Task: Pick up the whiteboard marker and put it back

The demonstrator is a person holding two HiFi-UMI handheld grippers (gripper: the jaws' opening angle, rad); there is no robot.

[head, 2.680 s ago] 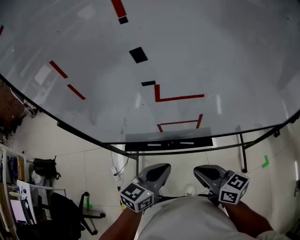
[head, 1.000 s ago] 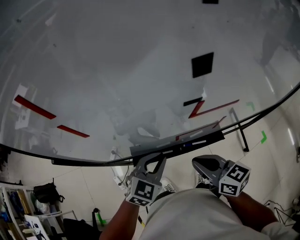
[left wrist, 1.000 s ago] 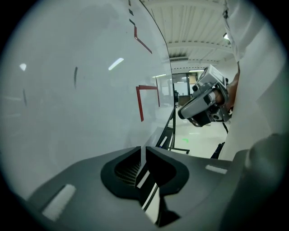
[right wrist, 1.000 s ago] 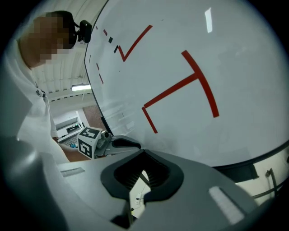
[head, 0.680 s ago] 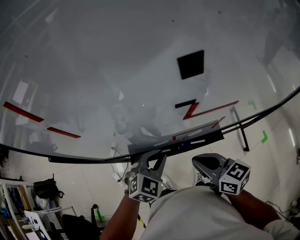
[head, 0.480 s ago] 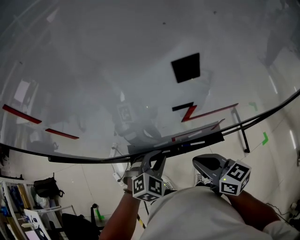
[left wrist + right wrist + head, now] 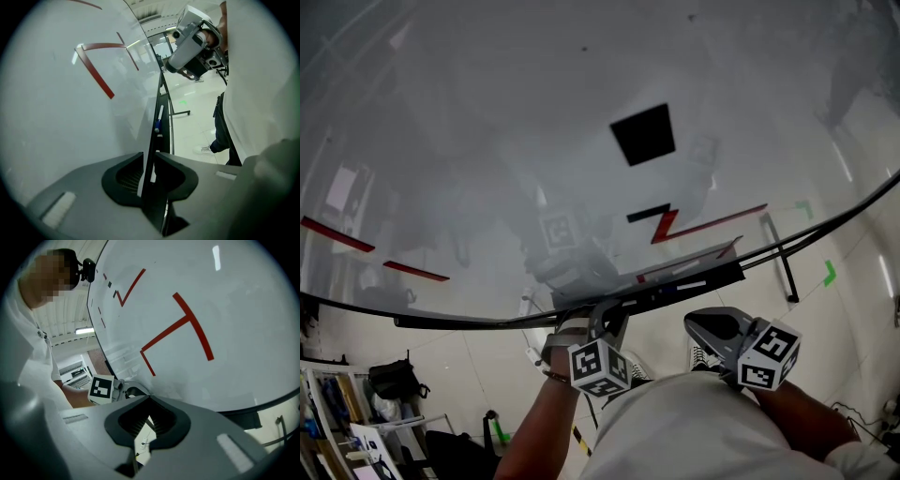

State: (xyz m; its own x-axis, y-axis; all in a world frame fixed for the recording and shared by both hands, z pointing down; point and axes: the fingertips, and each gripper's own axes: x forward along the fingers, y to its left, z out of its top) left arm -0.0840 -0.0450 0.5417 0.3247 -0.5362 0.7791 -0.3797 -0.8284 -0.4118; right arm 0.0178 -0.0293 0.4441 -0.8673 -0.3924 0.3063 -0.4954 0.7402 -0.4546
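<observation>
Left gripper (image 7: 149, 157): jaws a narrow gap apart at the left end of the tray (image 7: 727, 273), which is the dark shelf along the bottom edge of the whiteboard (image 7: 487, 141). The tray's black front lip runs straight through the gap, with a thin white sliver beside it against the right-hand jaw. Can't tell what the sliver is, or whether the pads actually press on anything. The whiteboard marker (image 7: 161, 114) lies in the tray further along toward the right end. It has a white barrel and a blue end, lies lengthwise along the tray, and is clear of the jaws. Another white piece sits in line with it, nearer the gripper, but is too small to identify. Right gripper (image 7: 149, 398): jaw tips pressed together with nothing between them, only floor showing behind. It is held back by the person's white shirt (image 7: 675, 431), below the tray's right half and apart from the board. The board face carries red tape marks (image 7: 96, 75) and a black square (image 7: 643, 134). There is a green tape bit (image 7: 830, 273) on the floor past the board's lower right edge.
</observation>
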